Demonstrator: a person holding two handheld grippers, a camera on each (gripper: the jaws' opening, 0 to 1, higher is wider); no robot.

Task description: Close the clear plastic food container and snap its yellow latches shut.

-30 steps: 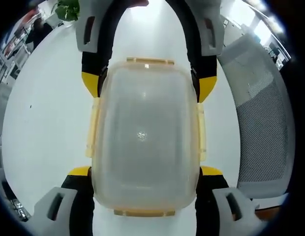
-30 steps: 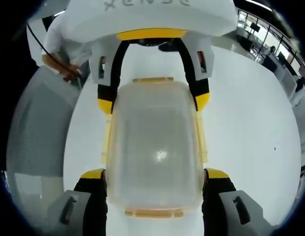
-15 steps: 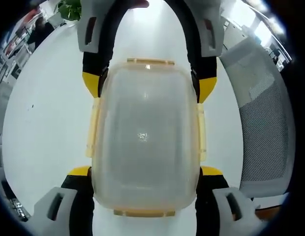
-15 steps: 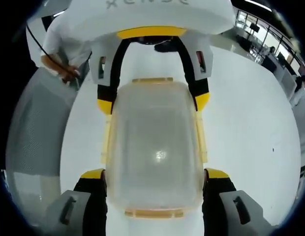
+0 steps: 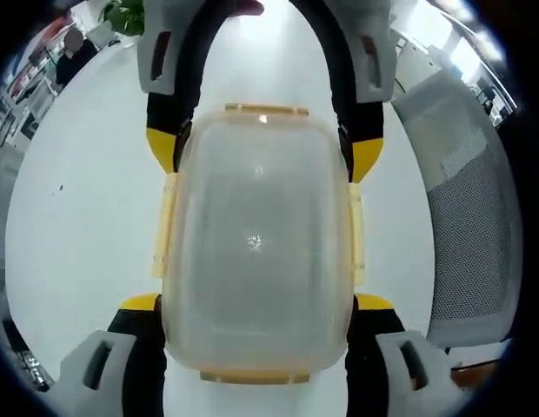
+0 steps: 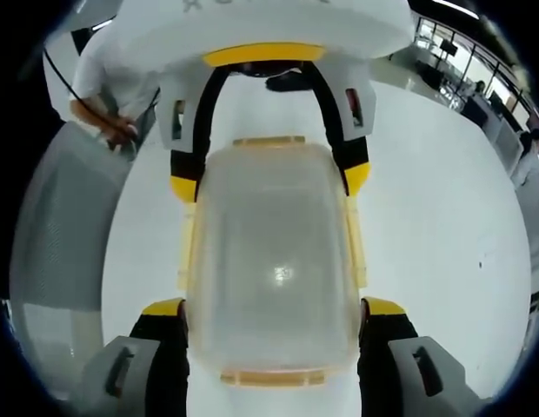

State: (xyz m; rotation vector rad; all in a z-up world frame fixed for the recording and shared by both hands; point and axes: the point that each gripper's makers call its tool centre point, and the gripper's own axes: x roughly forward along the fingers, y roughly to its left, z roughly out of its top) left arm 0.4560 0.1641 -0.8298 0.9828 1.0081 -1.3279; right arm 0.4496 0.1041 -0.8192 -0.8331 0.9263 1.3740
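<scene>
White table [image 5: 87, 217] beside grey mesh chair [image 5: 474, 226].

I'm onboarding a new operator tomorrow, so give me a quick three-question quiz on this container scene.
1. True or false: the clear container sits between both grippers' jaws.
2. What colour are the latches along its edges?
3. In the left gripper view, what stands beside the white table: (a) a mesh chair, (b) a sink, (c) a ladder?

Key: 1. True: the left gripper and right gripper flank opposite ends. 2. Yellow. 3. (a).
</scene>
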